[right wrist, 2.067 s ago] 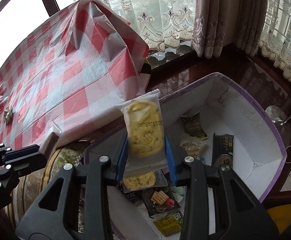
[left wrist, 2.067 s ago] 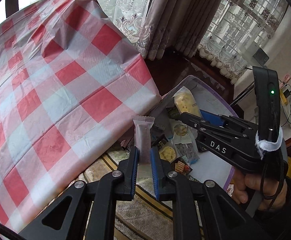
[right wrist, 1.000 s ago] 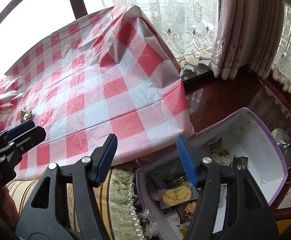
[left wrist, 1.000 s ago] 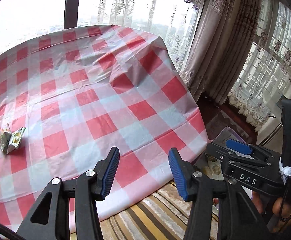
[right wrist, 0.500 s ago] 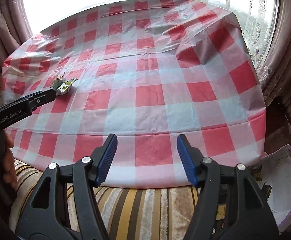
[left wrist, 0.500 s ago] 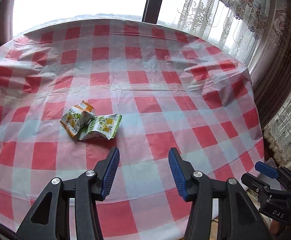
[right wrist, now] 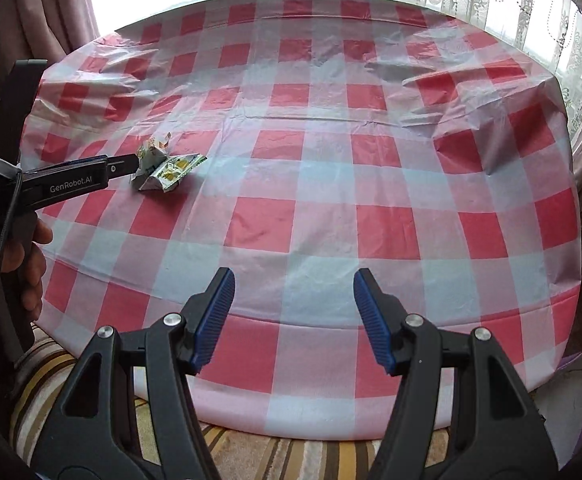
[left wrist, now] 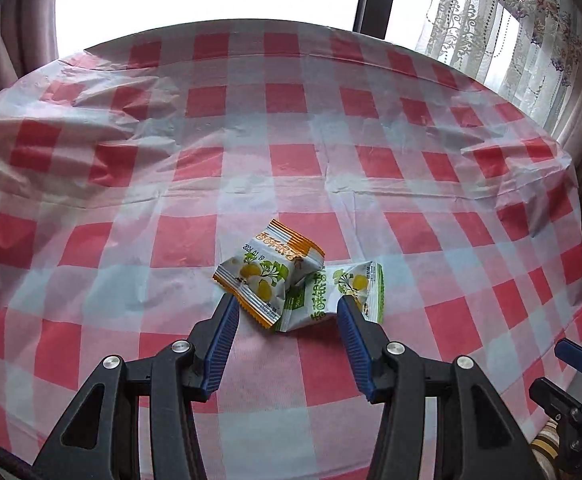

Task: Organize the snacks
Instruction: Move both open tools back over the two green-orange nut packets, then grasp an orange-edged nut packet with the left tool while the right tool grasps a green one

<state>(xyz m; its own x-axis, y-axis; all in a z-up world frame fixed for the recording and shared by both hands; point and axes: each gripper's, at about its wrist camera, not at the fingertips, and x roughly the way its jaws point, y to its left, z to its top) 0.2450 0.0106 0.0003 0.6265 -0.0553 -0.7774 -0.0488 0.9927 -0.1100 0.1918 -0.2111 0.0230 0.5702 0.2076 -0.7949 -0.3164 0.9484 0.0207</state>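
- On the checked desk (left wrist: 291, 168), the orange-edged snack packet (left wrist: 269, 270) lies partly over the green-edged snack packet (left wrist: 341, 292); the left claw (left wrist: 287, 312), spread and empty, hovers just before them.
- Closing here could pinch both packets, or slide them on the slick plastic cover.
- The right claw (right wrist: 294, 304), also spread and empty, hangs well apart from them.

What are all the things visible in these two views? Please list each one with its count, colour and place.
snack packets: two, white with orange or green edges, touching, on the cloth ahead of the left tool
tablecloth: one, red and white check, over the table
curtains: lace and plain, by the window behind
striped fabric: yellow and brown, below the table's near edge
left tool: black, blue pads, open, empty
right tool: black, blue pads, open, empty
hand: one, holding the left tool's grip
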